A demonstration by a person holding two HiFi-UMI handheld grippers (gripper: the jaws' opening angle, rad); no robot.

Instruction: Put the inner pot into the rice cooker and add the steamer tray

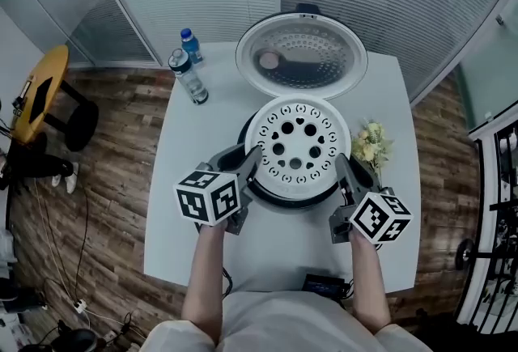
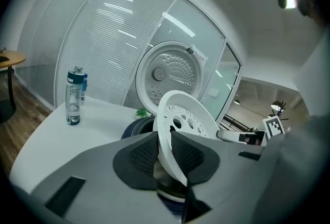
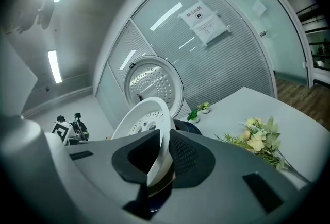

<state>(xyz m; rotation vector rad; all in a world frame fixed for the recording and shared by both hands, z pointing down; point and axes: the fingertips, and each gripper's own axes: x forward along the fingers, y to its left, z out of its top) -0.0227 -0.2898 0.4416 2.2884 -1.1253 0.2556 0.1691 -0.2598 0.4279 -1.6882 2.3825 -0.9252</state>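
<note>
Left gripper (image 2: 165, 156): jaws clamped on the left rim of the steamer tray (image 1: 298, 144). Right gripper (image 3: 161, 158): jaws pinched on the opposite, right rim. The tray spans between them, roughly level, at frame centre in the head view. It sits squarely over the mouth of the rice cooker (image 1: 279, 198), whose dark ring shows below. Seated or just above: cannot tell. Judgement: what remains is straight down, both hands evenly. The inner pot is hidden under the tray.

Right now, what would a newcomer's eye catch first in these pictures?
The white steamer tray is over the rice cooker at the centre of the table, its rim clamped by the left tongs on one side and the right tongs on the other. Behind it stands the cooker's open lid.
</note>
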